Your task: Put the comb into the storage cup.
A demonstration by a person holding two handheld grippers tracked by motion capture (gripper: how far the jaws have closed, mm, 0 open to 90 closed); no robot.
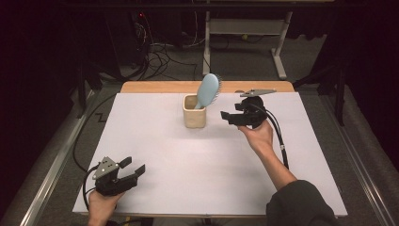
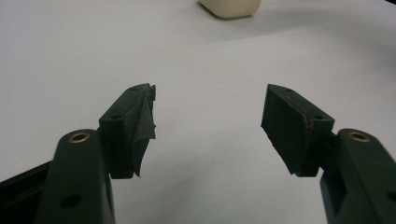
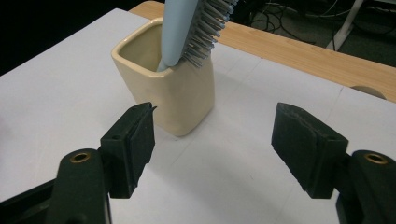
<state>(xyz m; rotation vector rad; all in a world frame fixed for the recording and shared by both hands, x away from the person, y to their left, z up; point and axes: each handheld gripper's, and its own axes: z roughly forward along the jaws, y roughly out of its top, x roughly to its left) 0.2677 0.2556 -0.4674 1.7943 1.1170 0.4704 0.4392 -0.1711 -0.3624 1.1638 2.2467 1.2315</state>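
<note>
both tools stand apart and empty: left tool (image 1: 133,170), right tool (image 1: 225,116); we judge the hairbrush (image 1: 208,91) already placed in the cup (image 1: 194,117) near the desk's far edge.

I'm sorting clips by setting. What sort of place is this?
Probably a lab or workshop recording station, not a home. A white-covered table stands in a dark room, loose cables lie on the floor behind it, and a bare adjustable desk frame stands farther back.

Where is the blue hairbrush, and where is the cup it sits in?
hairbrush (image 1: 208,90), high view, on its smooth blue back.
cup (image 3: 184,100), right gripper view, on its cream side wall.
</note>
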